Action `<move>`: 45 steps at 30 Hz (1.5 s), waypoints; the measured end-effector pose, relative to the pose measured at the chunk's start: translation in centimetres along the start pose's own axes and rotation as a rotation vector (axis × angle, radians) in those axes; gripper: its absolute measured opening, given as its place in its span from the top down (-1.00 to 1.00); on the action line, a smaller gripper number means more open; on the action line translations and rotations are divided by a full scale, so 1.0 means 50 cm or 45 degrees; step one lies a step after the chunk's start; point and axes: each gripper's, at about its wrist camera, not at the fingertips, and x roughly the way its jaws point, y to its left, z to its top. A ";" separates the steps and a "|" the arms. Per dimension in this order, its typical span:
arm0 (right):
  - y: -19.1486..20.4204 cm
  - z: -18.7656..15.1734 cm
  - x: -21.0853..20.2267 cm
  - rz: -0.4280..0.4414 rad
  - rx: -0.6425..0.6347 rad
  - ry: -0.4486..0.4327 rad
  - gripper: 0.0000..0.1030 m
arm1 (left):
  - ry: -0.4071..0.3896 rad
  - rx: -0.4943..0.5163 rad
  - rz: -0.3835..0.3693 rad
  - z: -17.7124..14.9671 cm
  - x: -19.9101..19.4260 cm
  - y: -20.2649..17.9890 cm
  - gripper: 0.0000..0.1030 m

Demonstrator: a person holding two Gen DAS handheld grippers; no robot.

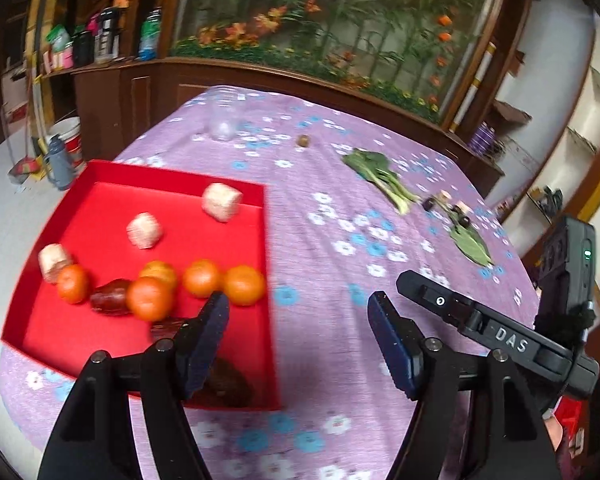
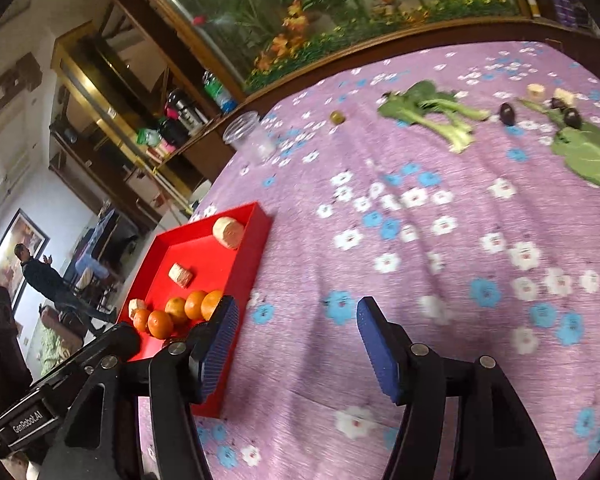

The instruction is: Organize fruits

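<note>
Blue-padded left tongs [image 1: 298,314] and right tongs [image 2: 296,320] gape wide, grasping nothing.

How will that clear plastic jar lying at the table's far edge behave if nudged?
The clear jar looks empty and thin-walled, so probably very light. It seems to lie on its side, so a push would likely roll it. It sits near the table edge, so it could go off.

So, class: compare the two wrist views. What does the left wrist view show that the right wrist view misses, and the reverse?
Only the left wrist view shows the dark reddish fruit among the oranges and a grey flask on the floor. Only the right wrist view shows a man standing in the background. Both share the red tray of oranges, the leafy greens, the clear jar and open, empty grippers: left gripper, right gripper.
</note>
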 end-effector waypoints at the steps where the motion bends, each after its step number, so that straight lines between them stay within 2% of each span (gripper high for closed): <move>1: -0.006 -0.001 -0.014 -0.009 -0.001 -0.020 -0.33 | 0.003 0.018 -0.010 0.001 0.005 -0.018 -0.38; 6: -0.039 -0.012 -0.086 -0.111 -0.021 -0.134 -0.45 | -0.016 0.147 -0.042 -0.002 0.007 -0.105 -0.39; 7: -0.046 -0.015 -0.098 -0.135 -0.025 -0.152 -0.45 | -0.027 0.168 -0.035 -0.005 0.003 -0.117 -0.42; 9: -0.053 -0.019 -0.113 -0.161 -0.029 -0.169 -0.45 | -0.068 0.210 -0.006 -0.011 -0.011 -0.138 -0.61; 11: -0.056 -0.023 -0.124 -0.175 -0.038 -0.180 -0.45 | -0.105 0.224 0.033 -0.014 -0.026 -0.146 -0.64; 15: -0.039 -0.037 -0.141 -0.173 -0.073 -0.195 -0.45 | -0.148 0.208 0.093 -0.024 -0.054 -0.140 -0.70; 19: -0.014 -0.056 -0.143 -0.182 -0.126 -0.211 -0.56 | -0.179 0.217 0.200 -0.040 -0.063 -0.128 -0.70; 25: 0.011 -0.081 -0.130 -0.213 -0.196 -0.185 -0.56 | -0.152 0.198 0.258 -0.057 -0.056 -0.105 -0.70; 32: 0.017 -0.088 -0.125 -0.238 -0.213 -0.178 -0.56 | -0.178 0.295 0.431 -0.071 -0.049 -0.110 -0.70; 38: 0.025 -0.088 -0.117 -0.262 -0.239 -0.170 -0.56 | -0.137 0.279 0.406 -0.072 -0.039 -0.089 -0.70; 45: 0.046 -0.066 -0.147 -0.380 -0.347 -0.272 -0.66 | -0.113 0.264 0.401 -0.072 -0.032 -0.071 -0.70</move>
